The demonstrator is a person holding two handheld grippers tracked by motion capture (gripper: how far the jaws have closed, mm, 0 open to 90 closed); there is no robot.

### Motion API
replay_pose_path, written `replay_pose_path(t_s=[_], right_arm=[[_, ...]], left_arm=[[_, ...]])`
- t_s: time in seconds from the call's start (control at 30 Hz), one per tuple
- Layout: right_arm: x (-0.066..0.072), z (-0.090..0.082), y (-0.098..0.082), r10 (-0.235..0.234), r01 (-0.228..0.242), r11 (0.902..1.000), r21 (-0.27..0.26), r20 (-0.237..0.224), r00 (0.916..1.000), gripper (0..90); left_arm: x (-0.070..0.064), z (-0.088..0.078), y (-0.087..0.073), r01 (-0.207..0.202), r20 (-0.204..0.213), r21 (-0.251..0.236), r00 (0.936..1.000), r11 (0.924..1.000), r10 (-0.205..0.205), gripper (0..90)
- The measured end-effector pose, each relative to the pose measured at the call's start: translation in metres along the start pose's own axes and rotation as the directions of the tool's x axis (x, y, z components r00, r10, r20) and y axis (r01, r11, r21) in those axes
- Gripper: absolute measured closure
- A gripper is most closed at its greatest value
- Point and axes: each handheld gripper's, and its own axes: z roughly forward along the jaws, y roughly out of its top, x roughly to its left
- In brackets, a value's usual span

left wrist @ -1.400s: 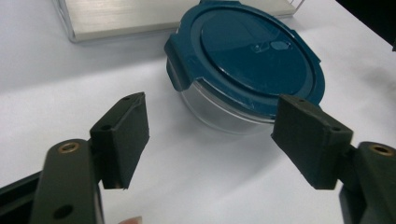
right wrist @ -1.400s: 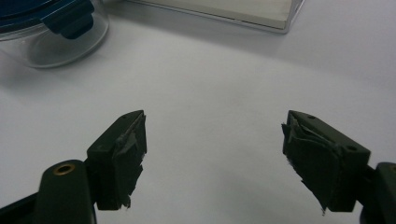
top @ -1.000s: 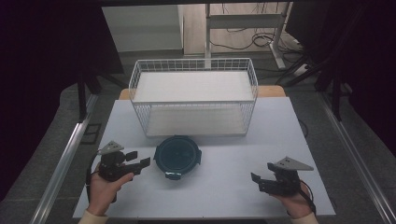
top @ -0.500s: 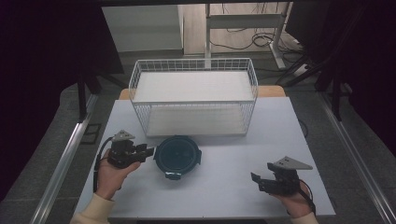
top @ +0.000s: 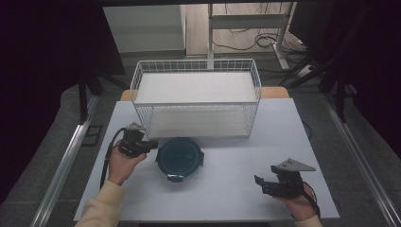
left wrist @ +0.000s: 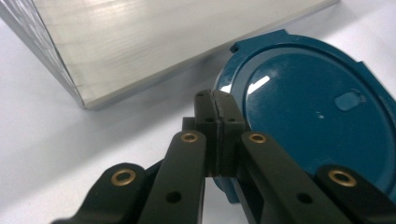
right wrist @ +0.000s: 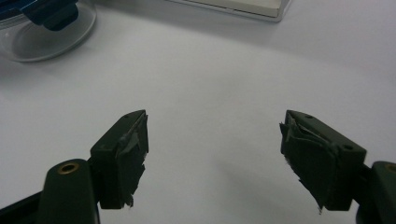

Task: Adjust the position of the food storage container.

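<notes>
Container [top: 179,157], round with a dark teal snap-on lid, sits on the desk [top: 227,189] a little left of centre, just in front of the white wire basket [top: 196,97] along the far edge. Starting from the tongs: the left gripper [top: 150,144] has just been closing and is now clenched pad against pad with nothing between, its tip right at the lid's left rim, touching it or nearly so; from the left gripper view [left wrist: 218,122] the closed tips lie over the lid's edge [left wrist: 317,116]. The right gripper [top: 259,182] hangs released near the desk's front right corner, jaws apart over bare surface, well away from the container, whose clear wall peeks in at the far corner of the right gripper view [right wrist: 46,32]. My worry: shut jaws can only nudge, so a push at the rim might slide the whole tub toward the basket or tip it, since the other hand isn't bracing it; a latch could also be missed entirely.
</notes>
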Motion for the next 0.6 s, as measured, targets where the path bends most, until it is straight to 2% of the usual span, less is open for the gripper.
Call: replay_pose_path(t_s=[0.07,0.23,0.43,0.6], right_arm=[[-0.001,0.001,0.0,0.005,-0.005,1.0,0.005,-0.005,1.0,23.0],[0.0,0.001,0.0,0.003,-0.003,1.0,0.007,-0.007,1.0,23.0],[-0.001,0.002,0.0,0.002,-0.002,1.0,0.008,-0.003,1.0,23.0],[-0.001,0.002,0.0,0.002,-0.002,1.0,0.009,0.002,1.0,23.0]], left_arm=[[0.002,0.007,0.001,-0.001,0.001,0.022,1.0,0.9998,0.001,90.0],[0.003,0.011,0.001,-0.003,-0.003,0.033,1.0,0.9995,0.003,90.0],[0.005,0.013,0.002,-0.018,-0.005,0.071,0.9998,0.9973,0.019,90.0],[0.006,0.015,0.003,0.001,-0.003,0.087,1.0,0.9962,-0.001,90.0]])
